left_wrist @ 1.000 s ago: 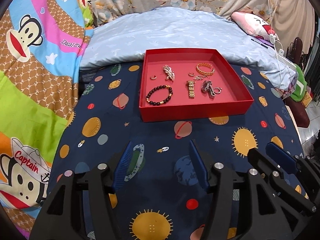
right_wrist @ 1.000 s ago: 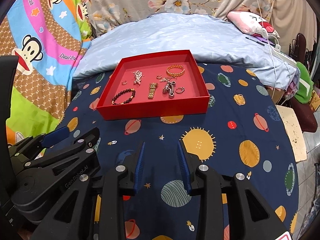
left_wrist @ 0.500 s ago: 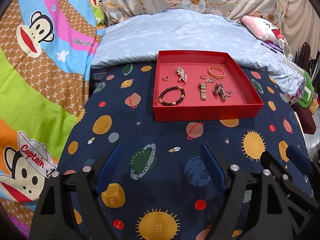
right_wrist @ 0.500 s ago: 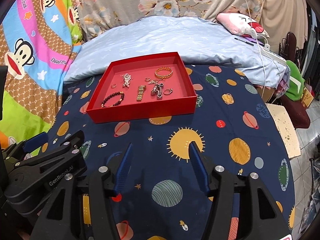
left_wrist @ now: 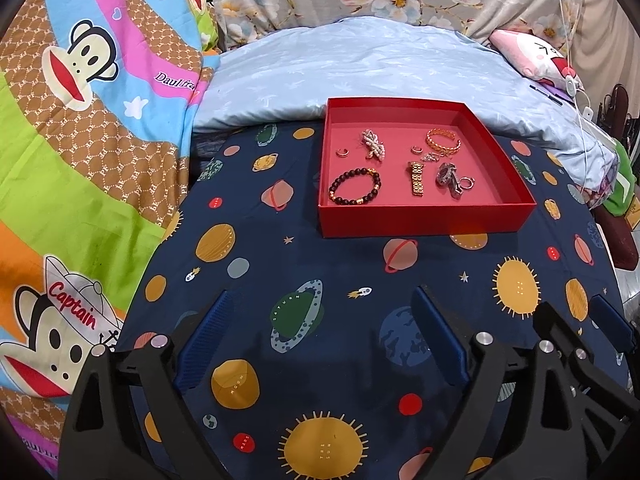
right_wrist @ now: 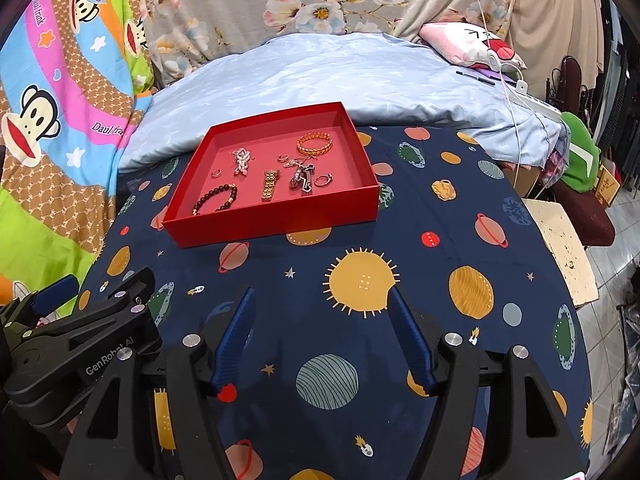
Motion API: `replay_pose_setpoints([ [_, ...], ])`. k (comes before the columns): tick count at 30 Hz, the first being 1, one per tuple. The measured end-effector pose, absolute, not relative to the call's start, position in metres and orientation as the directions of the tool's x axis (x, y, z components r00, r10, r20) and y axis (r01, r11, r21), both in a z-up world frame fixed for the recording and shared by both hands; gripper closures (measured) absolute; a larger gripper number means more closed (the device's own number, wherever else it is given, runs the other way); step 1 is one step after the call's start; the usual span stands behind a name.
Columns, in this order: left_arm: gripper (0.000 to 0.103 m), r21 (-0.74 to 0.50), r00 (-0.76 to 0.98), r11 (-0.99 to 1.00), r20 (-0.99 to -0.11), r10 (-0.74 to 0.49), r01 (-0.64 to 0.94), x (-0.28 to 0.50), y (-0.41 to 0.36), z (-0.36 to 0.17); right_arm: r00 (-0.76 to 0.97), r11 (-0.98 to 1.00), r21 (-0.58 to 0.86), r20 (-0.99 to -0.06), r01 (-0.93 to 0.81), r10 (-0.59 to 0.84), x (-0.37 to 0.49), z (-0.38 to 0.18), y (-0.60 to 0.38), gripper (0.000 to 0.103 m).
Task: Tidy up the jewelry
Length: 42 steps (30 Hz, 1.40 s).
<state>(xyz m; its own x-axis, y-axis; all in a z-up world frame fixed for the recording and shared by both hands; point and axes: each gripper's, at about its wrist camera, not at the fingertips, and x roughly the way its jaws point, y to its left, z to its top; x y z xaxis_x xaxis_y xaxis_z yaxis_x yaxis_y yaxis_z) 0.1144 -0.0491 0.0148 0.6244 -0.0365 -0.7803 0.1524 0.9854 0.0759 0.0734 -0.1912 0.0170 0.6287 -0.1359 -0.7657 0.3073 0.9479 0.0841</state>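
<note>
A red tray [left_wrist: 424, 222] [right_wrist: 276, 224] sits on the navy planet-print cloth. Inside lie a dark bead bracelet [left_wrist: 355, 187] [right_wrist: 215, 199], a gold bangle [left_wrist: 443, 140] [right_wrist: 315, 143], a gold watch-band piece [left_wrist: 416, 178] [right_wrist: 269, 185], a pearl brooch [left_wrist: 373, 144] [right_wrist: 241, 160], a silver tangle [left_wrist: 450, 175] [right_wrist: 302, 176] and small rings [left_wrist: 342, 152]. My left gripper [left_wrist: 322, 298] is open and empty, well short of the tray. My right gripper [right_wrist: 320, 296] is open and empty, also short of it. The left gripper also shows at the lower left of the right wrist view [right_wrist: 76, 328].
A pale blue quilt [left_wrist: 360, 76] rises behind the tray. A colourful monkey-print blanket [left_wrist: 80, 140] hangs at the left. A pink plush [right_wrist: 468, 46], white cables and a stool [right_wrist: 560, 240] are at the right. The cloth [right_wrist: 400, 240] drops off at the right edge.
Both grippers have opened wider. Both have drawn back a little, so the tray looks smaller and sits further right in the left view.
</note>
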Motion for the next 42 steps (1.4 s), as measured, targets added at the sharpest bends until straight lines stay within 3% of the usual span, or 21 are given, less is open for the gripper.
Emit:
replay_pose_setpoints([
  [42, 0.015, 0.082, 0.622, 0.986, -0.783, -0.025, 0.142, 0.1143, -0.0468, 0.0133, 0.624, 0.947, 0.084, -0.77, 0.309, -0.135, 0.0745, 0.0152, -0.1912, 0.036],
])
